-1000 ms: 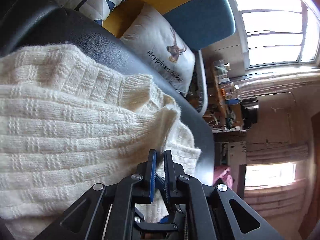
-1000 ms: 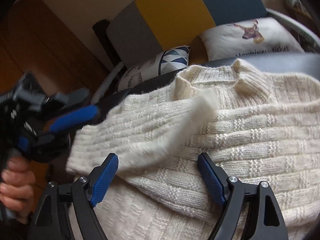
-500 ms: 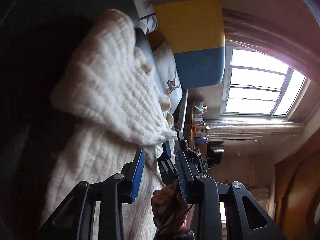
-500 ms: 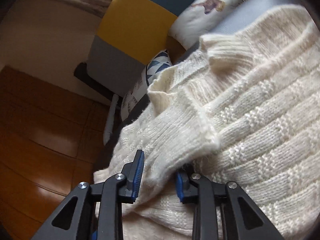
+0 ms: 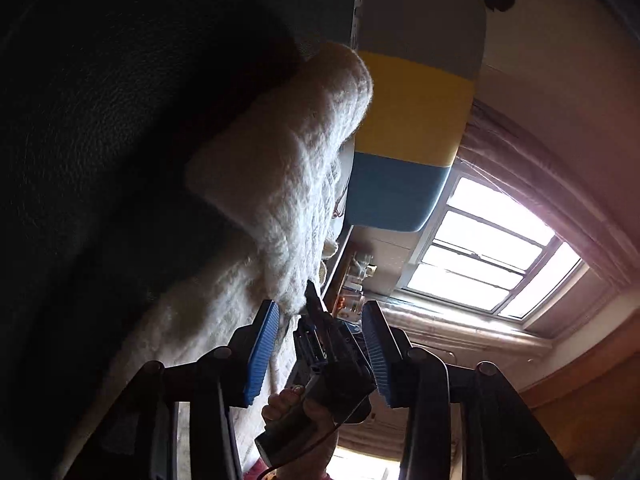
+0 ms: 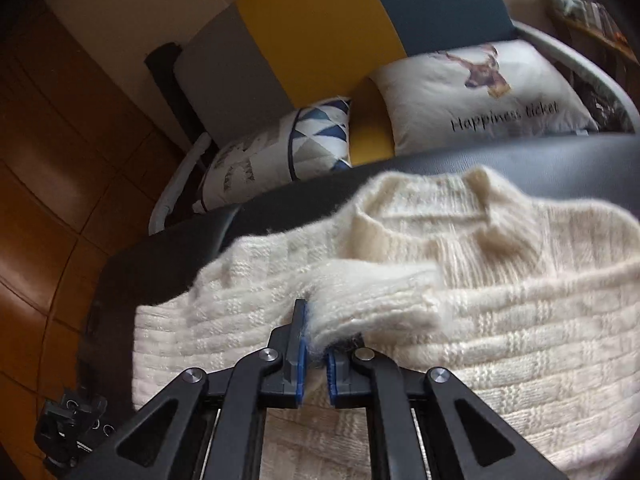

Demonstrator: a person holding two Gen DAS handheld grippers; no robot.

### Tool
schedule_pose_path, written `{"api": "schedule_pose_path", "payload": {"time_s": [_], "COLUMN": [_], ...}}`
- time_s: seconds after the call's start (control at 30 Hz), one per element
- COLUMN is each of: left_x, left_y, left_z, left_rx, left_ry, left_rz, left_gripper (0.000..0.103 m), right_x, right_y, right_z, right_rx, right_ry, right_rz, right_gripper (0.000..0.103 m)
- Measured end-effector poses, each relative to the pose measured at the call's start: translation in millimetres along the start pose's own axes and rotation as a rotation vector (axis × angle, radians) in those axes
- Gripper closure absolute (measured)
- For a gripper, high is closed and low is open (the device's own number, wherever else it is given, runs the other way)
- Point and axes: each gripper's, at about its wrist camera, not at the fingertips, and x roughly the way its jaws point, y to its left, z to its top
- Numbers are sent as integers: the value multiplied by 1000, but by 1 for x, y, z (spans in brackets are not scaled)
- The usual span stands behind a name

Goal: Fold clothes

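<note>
A cream knitted sweater (image 6: pixel 500 300) lies spread on a black leather surface (image 6: pixel 560 160), collar toward the sofa. One sleeve (image 6: pixel 380 296) is folded across its chest. My right gripper (image 6: pixel 316 360) is shut on the edge of that sleeve. In the left wrist view the sweater (image 5: pixel 288 184) is seen edge-on against the dark leather (image 5: pixel 100 120). My left gripper (image 5: pixel 320 344) is open, its blue pads (image 5: pixel 264 348) wide apart with no cloth between them. The right gripper (image 5: pixel 316 320) shows between them, held by a hand (image 5: pixel 296 404).
Behind the leather surface stands a sofa with a grey, yellow and blue back (image 6: pixel 320 40). On it are a deer-print cushion (image 6: pixel 480 92) and a triangle-pattern cushion (image 6: pixel 280 152). Wooden floor (image 6: pixel 48 200) lies to the left. A bright window (image 5: pixel 492 256) is in the left wrist view.
My left gripper has opened, let go of the sweater's edge and drawn back. My right gripper, open a second ago, has shut on the folded sleeve.
</note>
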Motion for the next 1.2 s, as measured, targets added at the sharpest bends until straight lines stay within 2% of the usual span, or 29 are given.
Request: {"api": "schedule_pose_path", "payload": {"time_s": [0.2, 0.3, 0.43, 0.5, 0.6, 0.7, 0.8, 0.9, 0.97, 1.0, 1.03, 1.07, 1.17, 1.2], "left_x": [20, 36, 58, 65, 64, 61, 59, 63, 66, 68, 66, 62, 46, 42], "left_y": [-10, -14, -17, -14, -15, -17, -17, -18, -19, -19, -18, -17, -13, -9], "left_z": [-2, 1, 12, 18, 23, 28, 29, 30, 31, 32, 33, 36, 45, 47], "left_rx": [-25, -31, -23, -29, -26, -18, 0, 17, 28, 34, 36, 33, 53, 58], "left_ry": [-20, -32, -63, -76, -90, -104, -113, -109, -104, -101, -107, -122, -150, -148], "left_rz": [-18, 10, 71, 102, 101, 92, 98, 104, 113, 118, 117, 111, 143, 164], "left_gripper": [48, 46, 43, 43, 43, 43, 46, 51, 63, 78, 85, 88, 89, 90], "right_x": [-68, -113, -144, -140, -122, -104, -94, -91, -100, -107, -114, -116, -95, -92], "right_y": [43, 32, -21, -62, -120, -155, -168, -169, -166, -163, -161, -161, -171, -176], "right_z": [36, 48, 42, 21, -22, -59, -75, -77, -74, -72, -71, -73, -87, -94], "right_rx": [-155, -153, -58, 35, 186, 283, 309, 313, 297, 285, 273, 271, 306, 331], "right_ry": [-144, -231, -275, -242, -168, -126, -110, -116, -153, -181, -207, -208, -103, -107], "right_rz": [5, 6, -37, -53, -66, -77, -75, -62, -34, -13, 5, 4, -52, -23], "right_gripper": [96, 96, 96, 96, 96, 96, 96, 96, 96, 96, 96, 96, 96, 96]}}
